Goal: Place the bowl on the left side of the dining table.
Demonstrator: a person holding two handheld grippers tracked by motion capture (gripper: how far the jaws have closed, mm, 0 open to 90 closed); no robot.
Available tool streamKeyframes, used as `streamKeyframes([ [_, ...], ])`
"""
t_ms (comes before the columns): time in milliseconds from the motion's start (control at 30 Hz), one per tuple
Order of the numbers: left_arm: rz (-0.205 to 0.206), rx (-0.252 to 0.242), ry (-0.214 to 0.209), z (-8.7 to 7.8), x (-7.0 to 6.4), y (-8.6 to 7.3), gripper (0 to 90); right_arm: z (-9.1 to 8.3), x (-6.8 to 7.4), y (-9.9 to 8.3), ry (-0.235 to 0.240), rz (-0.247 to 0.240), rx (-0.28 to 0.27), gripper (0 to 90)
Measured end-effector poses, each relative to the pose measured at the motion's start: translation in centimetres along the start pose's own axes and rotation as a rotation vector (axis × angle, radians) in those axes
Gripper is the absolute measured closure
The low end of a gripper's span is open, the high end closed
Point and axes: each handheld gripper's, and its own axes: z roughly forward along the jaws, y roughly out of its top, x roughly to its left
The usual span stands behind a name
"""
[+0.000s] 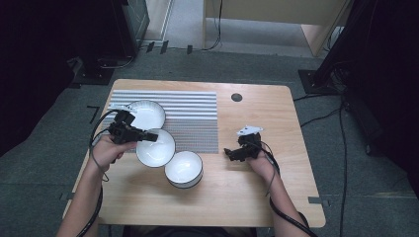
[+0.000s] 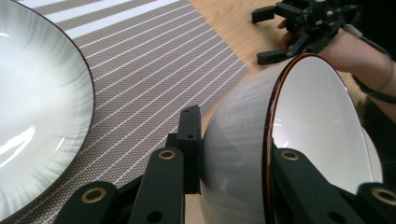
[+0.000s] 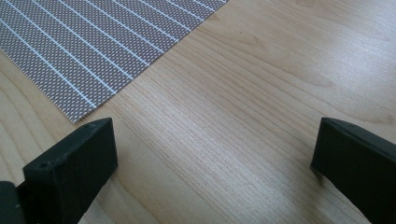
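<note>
Pinching the rim of the middle bowl (image 1: 155, 147), your left tongs (image 1: 146, 136) hold its wall between the two jaws: in the left gripper view one jaw presses the ribbed grey outside and the other lies against the white inside of the middle bowl (image 2: 299, 140), just past the dark brown edge. You hold that bowl tilted, its mouth turned partly sideways, over the near edge of the striped placemat (image 1: 190, 118). In the high view it sits between the other two bowls, overlapping the near bowl (image 1: 184, 169), though I cannot tell whether the two touch.

Your right tongs (image 1: 230, 153) are spread wide and hold nothing; in the right gripper view their jaws stand well apart over bare wood of the bench (image 3: 243, 93), with a corner of the placemat (image 3: 93, 46) at the upper left. They hover right of the near bowl, off the mat, and show again across the bench in the left gripper view (image 2: 268, 37).

Behind your left hand (image 1: 106, 150), the far bowl (image 1: 146, 113) rests upright on the placemat. The near bowl stands upright on the bench (image 1: 257, 192), just off the mat's near edge. A small dark round spot (image 1: 236, 97) marks the bench top near its far edge.
</note>
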Motion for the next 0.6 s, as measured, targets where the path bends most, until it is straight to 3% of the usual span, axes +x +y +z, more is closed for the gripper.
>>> streamKeyframes([
  [600, -0.043, 0.016, 0.033, 0.4, 1.8, -0.6, 73.9, 0.0, 0.0, 0.0, 0.001, 0.002, -0.001, 0.0],
])
